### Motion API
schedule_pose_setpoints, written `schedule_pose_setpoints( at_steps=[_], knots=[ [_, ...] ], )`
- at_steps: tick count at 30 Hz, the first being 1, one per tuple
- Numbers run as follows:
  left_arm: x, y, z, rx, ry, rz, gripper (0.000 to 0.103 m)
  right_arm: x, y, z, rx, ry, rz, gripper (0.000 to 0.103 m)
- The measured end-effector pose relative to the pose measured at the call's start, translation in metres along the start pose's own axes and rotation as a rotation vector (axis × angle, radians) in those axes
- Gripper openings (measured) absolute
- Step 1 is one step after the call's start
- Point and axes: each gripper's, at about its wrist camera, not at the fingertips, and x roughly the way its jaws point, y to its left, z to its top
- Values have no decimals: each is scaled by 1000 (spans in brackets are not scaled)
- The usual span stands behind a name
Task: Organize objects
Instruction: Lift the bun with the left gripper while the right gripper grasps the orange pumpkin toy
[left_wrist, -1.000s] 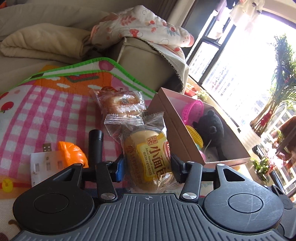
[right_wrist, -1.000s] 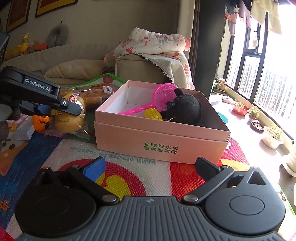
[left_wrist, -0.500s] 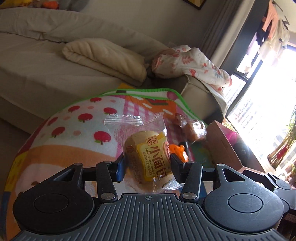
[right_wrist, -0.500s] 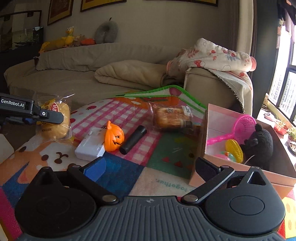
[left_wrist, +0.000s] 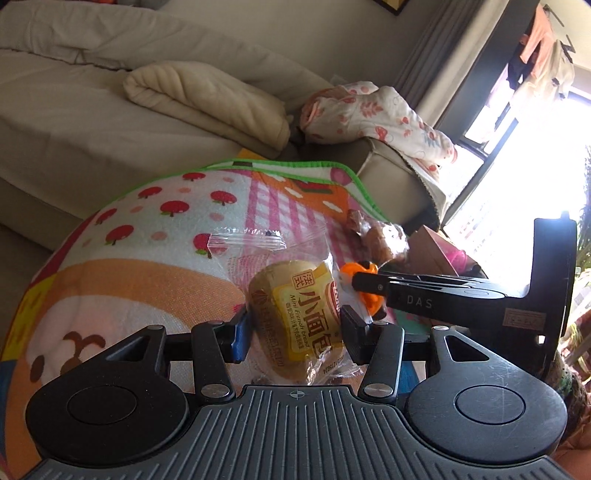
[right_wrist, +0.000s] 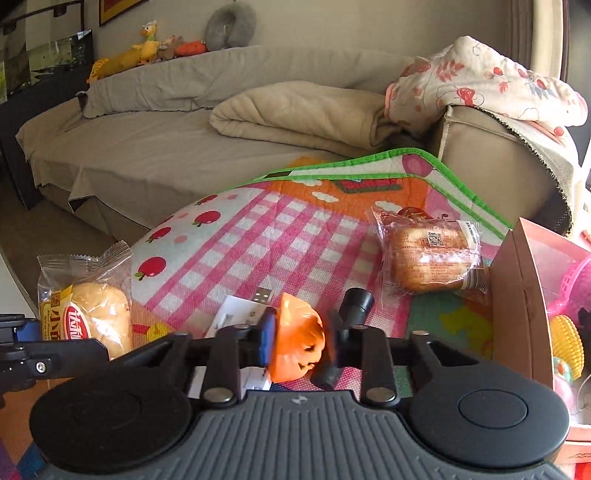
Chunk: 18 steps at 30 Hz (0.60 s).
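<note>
The left tool (left_wrist: 293, 332) grips a packaged mini bread (left_wrist: 295, 314) by its slippery wrapper, held above the play mat (left_wrist: 147, 229); the film could slide and the bread could drop. The right tool (right_wrist: 297, 343) pinches an orange pumpkin toy (right_wrist: 297, 341) beside a white adapter (right_wrist: 236, 314) and black cylinder (right_wrist: 354, 301), which it may knock or drag.

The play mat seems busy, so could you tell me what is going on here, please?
A person is tidying items on the play mat with handheld tongs. The left tongs are shut on a packaged bun. The right tongs are closed around an orange pumpkin toy. Another wrapped bread, a black cylinder and a white USB device lie on the mat, beside a pink box holding toys.
</note>
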Motion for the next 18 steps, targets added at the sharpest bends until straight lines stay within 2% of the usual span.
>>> schedule_pose_setpoints(
  at_steps=[4, 10, 16, 18],
  knots=[
    [0, -4, -2, 5, 4, -14, 54, -29, -9, -9, -50, -34, -53, 9],
    [4, -24, -8, 44, 26, -80, 54, -81, -35, -48, -80, -2, -81, 9],
    [18, -47, -16, 88, 69, -139, 54, -111, -58, -90, -98, 52, -218, 9],
    [23, -55, -19, 103, 86, -153, 54, -117, -66, -97, -74, 41, -248, 16]
  ],
)
